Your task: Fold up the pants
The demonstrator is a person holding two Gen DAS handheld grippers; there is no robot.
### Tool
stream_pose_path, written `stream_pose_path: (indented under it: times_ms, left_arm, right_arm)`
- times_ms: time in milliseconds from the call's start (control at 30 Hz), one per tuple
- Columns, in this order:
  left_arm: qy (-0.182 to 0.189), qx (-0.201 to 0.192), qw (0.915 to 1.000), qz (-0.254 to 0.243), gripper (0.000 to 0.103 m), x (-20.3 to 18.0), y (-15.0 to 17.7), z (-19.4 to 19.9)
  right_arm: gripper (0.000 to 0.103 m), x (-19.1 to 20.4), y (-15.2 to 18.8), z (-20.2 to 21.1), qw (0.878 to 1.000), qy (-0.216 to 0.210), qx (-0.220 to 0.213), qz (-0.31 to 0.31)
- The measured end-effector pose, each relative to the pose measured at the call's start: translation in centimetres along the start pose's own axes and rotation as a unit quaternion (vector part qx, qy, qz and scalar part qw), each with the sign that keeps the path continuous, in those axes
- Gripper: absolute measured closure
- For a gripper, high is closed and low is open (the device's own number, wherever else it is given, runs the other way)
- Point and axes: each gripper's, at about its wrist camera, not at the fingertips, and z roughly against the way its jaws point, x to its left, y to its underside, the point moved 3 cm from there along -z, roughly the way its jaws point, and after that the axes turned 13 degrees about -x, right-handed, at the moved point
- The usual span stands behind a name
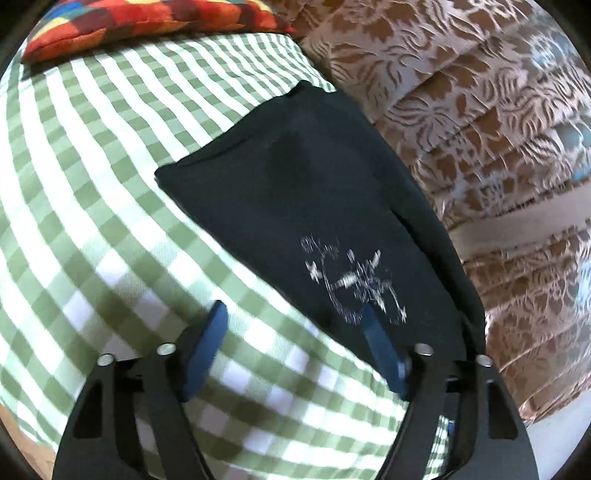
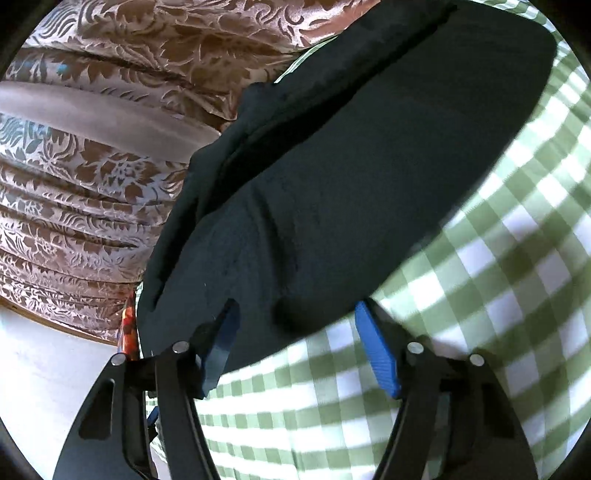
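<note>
**A:** Look at the fingers first. The left gripper (image 1: pixel 295 314) has its blue pads (image 1: pixel 208 347) apart, one over the green-and-white checked cloth (image 1: pixel 92 192), the other over the near edge of the black pants (image 1: pixel 295 177), by the white print (image 1: pixel 354 280). Nothing is pinched.

**B:** Same on the right gripper (image 2: pixel 295 314): fingers apart, straddling a rounded corner of the pants (image 2: pixel 351 166), not pressing on it.

**A:** So the pants lie flat on the checked cloth (image 2: pixel 480 295), beside the brown patterned curtain (image 1: pixel 480 110), with a patchwork cushion (image 1: pixel 147 22) further back.

**B:** To do this well, I'd say each gripper should come down onto its own corner, catch every layer, and both should lift together, so the fold stays square.

**A:** And avoid snagging the checked cloth underneath.

**B:** Any containers?

**A:** None that I can see.
</note>
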Motion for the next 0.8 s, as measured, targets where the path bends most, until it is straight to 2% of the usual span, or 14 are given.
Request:
stream_pose_path:
  times_ms: [67,133,200,267,300,333,400,567,700,767,800]
  left_arm:
    - [0.007,0.0,0.9999,0.011,0.033,0.2,-0.7,-0.6]
    - [0.011,-0.01,0.9998,0.014,0.033,0.0,-1.3,-1.2]
    - [0.0,-0.022,0.9996,0.018,0.036,-0.1,-1.8,-1.9]
    - [-0.003,-0.022,0.9997,0.011,0.065,-0.4,-2.1,-2.6]
    - [-0.016,-0.027,0.9995,0.002,0.075,-0.4,-2.3,-2.9]
    - [-0.022,-0.03,0.9993,-0.002,0.095,-0.3,-2.4,-3.0]
    - [-0.023,-0.029,0.9993,0.003,0.097,0.3,-2.4,-3.0]
    - [-0.02,-0.04,0.9984,-0.036,0.098,0.1,-1.7,-0.4]
    - [-0.026,-0.04,0.9975,-0.052,0.098,0.8,-0.8,2.7]
    - [-0.038,-0.034,0.9972,-0.055,0.098,2.0,-0.4,3.2]
    - [-0.046,-0.027,0.9974,-0.048,0.098,2.8,-0.1,3.1]
  right_arm:
    - [0.039,0.0,-0.3,-0.7,1.0,0.0,-0.002,-0.003]
    - [0.048,-0.1,-0.7,-1.3,1.0,0.01,-0.005,-0.002]
    - [0.066,-0.2,-1.1,-2.0,1.0,0.026,-0.006,0.003]
    - [0.078,-0.5,-1.4,-2.2,0.999,0.033,-0.004,0.012]
    - [0.084,-0.6,-1.5,-2.2,0.999,0.036,-0.003,0.016]
    - [0.088,-0.8,-1.5,-2.0,0.999,0.038,-0.002,0.022]
    - [0.095,-0.7,-1.5,-1.5,0.999,0.04,-0.004,0.032]
    - [0.096,0.2,-0.1,1.8,0.996,0.027,0.001,0.084]
    - [0.096,-0.5,2.2,4.4,0.995,0.019,0.021,0.093]
    - [0.093,-1.0,3.5,5.7,0.995,0.003,0.036,0.088]
    - [0.084,-1.2,3.7,6.2,0.996,0.0,0.036,0.087]
